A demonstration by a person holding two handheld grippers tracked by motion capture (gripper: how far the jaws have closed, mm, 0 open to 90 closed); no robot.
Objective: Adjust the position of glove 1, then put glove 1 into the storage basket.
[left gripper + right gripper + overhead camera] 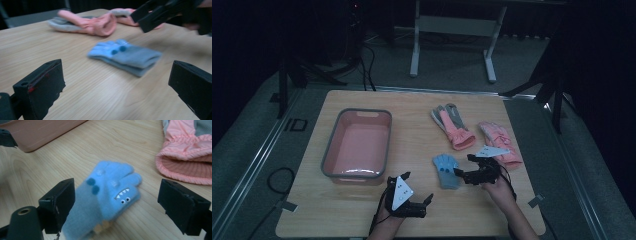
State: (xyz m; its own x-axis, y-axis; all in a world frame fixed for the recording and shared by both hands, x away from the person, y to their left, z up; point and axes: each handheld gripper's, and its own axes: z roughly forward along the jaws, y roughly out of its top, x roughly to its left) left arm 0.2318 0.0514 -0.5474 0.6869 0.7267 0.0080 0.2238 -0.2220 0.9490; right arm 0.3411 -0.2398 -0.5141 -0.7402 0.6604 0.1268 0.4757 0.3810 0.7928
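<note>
The blue glove [446, 170] lies flat on the table [422, 220], near the middle of its near half, between the pink tub [357, 145] on the left and the two pink-and-grey gloves [453, 126] [499, 142] farther right. The right gripper [462, 175] sits at the glove's cuff with its jaws spread wide and nothing pinched; the glove lies loose between them. The left gripper [418, 189], near the front edge, is likewise spread and empty. If the right jaws shut from here, they may catch only the soft cuff, so the glove could droop, slip out or drag across the wood on the way to the tub. The right gripper view shows the glove's toothy monster face [122, 196], while the left gripper view shows it side-on, folded double, with the right gripper's jaws above.
</note>
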